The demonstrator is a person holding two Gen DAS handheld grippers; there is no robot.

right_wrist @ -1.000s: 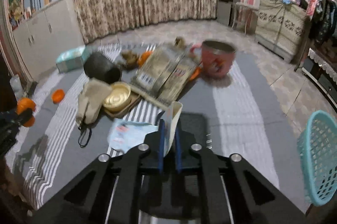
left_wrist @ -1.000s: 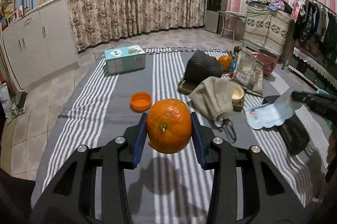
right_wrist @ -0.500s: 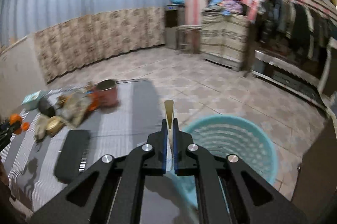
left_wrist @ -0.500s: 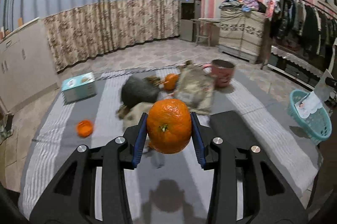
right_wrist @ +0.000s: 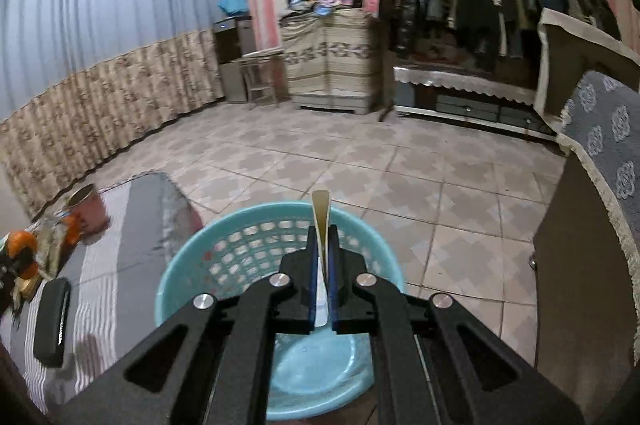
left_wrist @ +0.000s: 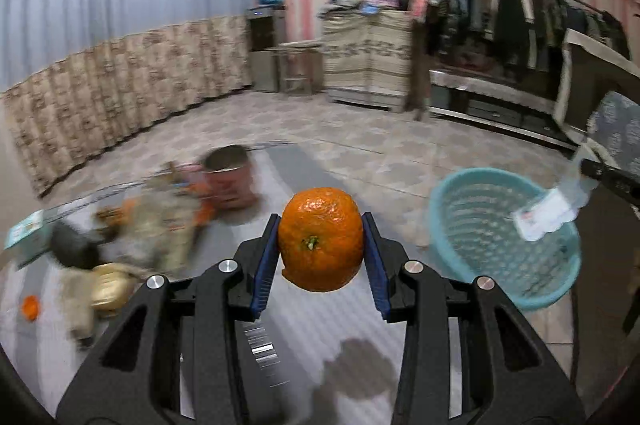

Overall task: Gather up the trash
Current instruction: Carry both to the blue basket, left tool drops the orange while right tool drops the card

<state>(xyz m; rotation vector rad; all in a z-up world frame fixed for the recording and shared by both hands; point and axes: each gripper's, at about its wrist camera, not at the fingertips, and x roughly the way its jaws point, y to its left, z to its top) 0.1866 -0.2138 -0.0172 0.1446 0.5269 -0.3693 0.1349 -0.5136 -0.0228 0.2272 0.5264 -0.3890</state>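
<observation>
- On the striped tabletop (left_wrist: 328, 321) at far left, blurred clutter lies in a heap; a pink cup (left_wrist: 230, 177) stands at its far edge, presumably not all of it trash.
- The left gripper (left_wrist: 320, 245) clamps an orange (left_wrist: 320, 239) between its blue pads, stem end towards the camera, held above the tabletop and short of the basket, likely to be carried there next.
- The teal basket (left_wrist: 560, 285) sits on the tiled floor (right_wrist: 360, 161) just beside the tabletop's right end, low enough to drop things into.
- The right gripper (right_wrist: 322, 265) is closed narrow on a thin paper wrapper (right_wrist: 321, 213), edge-on, directly above the basket's open mouth, so letting go should drop it inside.
</observation>
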